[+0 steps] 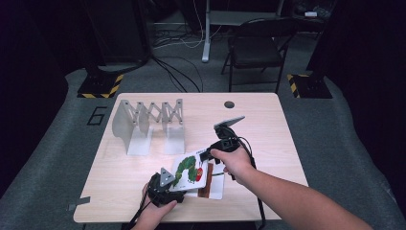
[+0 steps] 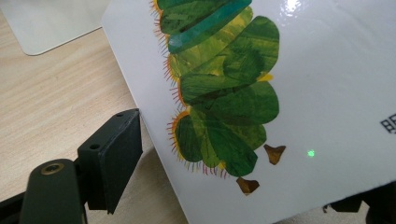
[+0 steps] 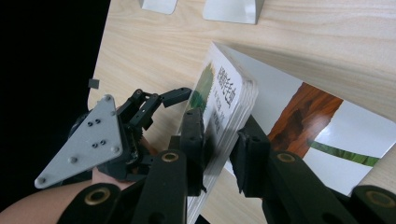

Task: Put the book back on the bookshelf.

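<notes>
You have a picture book (image 1: 191, 168) near the front edge of the tabletop, a little right of its middle, and both of your grippers are on it. Your right gripper (image 3: 219, 149) pinches the block of pages and cover at the book's right-hand edge; in the right gripper view its two black jaws are pressed onto either side of that stack, which stands lifted off an opened page (image 3: 327, 135) lying flat on the wood. Your left gripper (image 1: 165, 184) sits at the book's front left corner; in the left gripper view one jaw stands spread off to the side of the cover's edge and the other is mostly hidden behind the cover, so the jaws look parted around the corner, but you cannot tell for sure that they grip it. The relation that matters is this: the book's long axis runs between your two grippers, left to right along the front edge, so each hand is at one end and the lifted part tilts on the right one. The metal book rack (image 1: 149, 125) stands well apart, toward the back left of the tabletop. The cover shows a green caterpillar; the dark characters beside it are too small to read. A "6" (image 1: 98, 116) is marked on the floor off the back left corner.
</notes>
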Motion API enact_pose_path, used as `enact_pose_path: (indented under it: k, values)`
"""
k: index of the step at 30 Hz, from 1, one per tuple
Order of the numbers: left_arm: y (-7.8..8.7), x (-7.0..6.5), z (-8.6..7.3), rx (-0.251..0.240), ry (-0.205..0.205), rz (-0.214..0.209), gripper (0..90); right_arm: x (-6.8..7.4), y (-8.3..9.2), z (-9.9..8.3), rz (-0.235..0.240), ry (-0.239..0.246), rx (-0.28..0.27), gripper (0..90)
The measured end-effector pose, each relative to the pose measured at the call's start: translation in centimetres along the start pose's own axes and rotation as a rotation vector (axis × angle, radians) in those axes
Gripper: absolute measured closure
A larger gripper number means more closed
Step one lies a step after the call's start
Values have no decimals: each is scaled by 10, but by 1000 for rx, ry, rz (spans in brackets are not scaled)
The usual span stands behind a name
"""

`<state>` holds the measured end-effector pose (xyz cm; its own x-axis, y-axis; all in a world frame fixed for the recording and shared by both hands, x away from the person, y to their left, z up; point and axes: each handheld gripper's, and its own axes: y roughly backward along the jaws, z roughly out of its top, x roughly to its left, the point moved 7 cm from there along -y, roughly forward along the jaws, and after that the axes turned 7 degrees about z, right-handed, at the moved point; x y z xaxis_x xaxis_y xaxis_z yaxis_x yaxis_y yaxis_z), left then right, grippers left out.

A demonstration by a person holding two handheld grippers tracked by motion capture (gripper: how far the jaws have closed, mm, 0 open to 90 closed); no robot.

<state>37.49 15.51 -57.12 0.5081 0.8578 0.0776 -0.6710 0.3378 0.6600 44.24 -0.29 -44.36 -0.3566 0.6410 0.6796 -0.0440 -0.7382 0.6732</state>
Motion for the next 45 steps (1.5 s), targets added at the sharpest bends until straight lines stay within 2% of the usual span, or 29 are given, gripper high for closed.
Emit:
enact_pose_path:
  k: [2,3,6,7,8,9,11,12,14,15,16,19,20,21,24,27,30,31,33,35,36,38,41,44,45]
  values:
    - [-1,-1,0,-14,2,6,185,1,2,-3,8,5,2,762]
    - [0,-1,0,1,2,-6,183,1,3,-4,9,8,4,763]
    - [-1,-3,0,-2,6,-26,188,1,7,-8,20,7,11,773]
    - [-2,-4,0,-13,-6,-17,189,1,9,-10,28,15,12,775]
    - [-1,-4,0,-5,-18,-26,189,2,10,-11,28,28,10,776]
    - [-1,-6,1,-6,-9,-30,190,3,11,-12,28,41,11,776]
    - [-1,-6,1,-6,-29,-27,187,6,13,-15,27,68,12,776]
    - [-1,-6,1,2,-42,-31,187,8,15,-18,24,98,11,776]
    - [-2,-7,1,4,-36,-35,195,10,15,-19,31,102,15,780]
    - [-3,-7,2,-3,-29,-25,205,11,18,-22,43,121,23,786]
    - [-4,-6,1,12,-44,-31,205,11,18,-22,43,121,23,786]
    - [-6,-4,1,12,-35,-27,225,11,20,-28,64,136,50,800]
    - [-6,-4,1,12,-35,-27,226,11,20,-28,64,136,50,800]
    - [-6,-4,1,12,-37,-27,226,10,20,-28,70,164,48,800]
    - [-6,-5,1,9,-34,-28,227,9,22,-29,76,174,60,802]
    - [-6,-5,1,4,-34,-29,225,7,22,-27,87,173,71,808]
    - [-7,-5,1,1,-30,-26,221,6,22,-25,110,150,78,821]
    - [-7,-4,1,0,-26,-20,221,5,21,-24,119,125,87,825]
    - [-7,-4,1,0,-26,-19,220,3,21,-23,126,133,83,828]
    - [-7,-3,2,-3,-24,-13,220,3,21,-23,135,89,101,833]
    - [-7,-2,1,1,-34,-14,221,1,20,-21,145,103,89,835]
    - [-6,-3,1,10,-32,-25,223,0,21,-20,155,79,101,840]
    - [-6,-3,1,8,-42,-28,230,0,22,-19,161,75,101,842]
    - [-5,-3,0,13,-50,-31,245,0,23,-18,163,103,94,843]
    - [-4,-5,0,12,-45,-35,245,2,24,-18,157,83,105,843]
